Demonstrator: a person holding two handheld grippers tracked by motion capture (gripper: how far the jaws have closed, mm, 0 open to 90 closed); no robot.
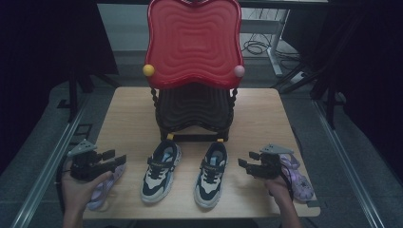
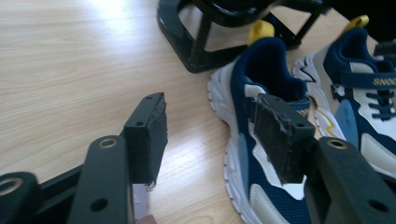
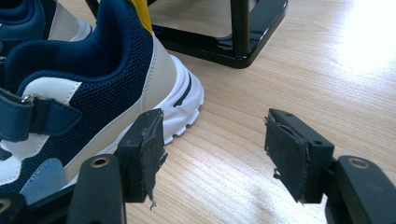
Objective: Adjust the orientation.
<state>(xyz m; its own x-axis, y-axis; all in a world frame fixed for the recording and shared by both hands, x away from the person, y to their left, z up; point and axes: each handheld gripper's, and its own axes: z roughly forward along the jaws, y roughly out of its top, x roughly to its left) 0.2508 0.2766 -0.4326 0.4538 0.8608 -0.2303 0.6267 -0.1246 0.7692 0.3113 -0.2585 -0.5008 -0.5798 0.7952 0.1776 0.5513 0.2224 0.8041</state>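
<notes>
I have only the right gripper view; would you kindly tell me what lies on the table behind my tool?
Observer: A purple sandal lies just right of the right tool.
Operator: Thank you. How is the left tool?
Observer: The left tool is open and empty, by a second sandal.
Operator: What does the black frame carry?
Observer: A red wavy panel, standing up.
</notes>
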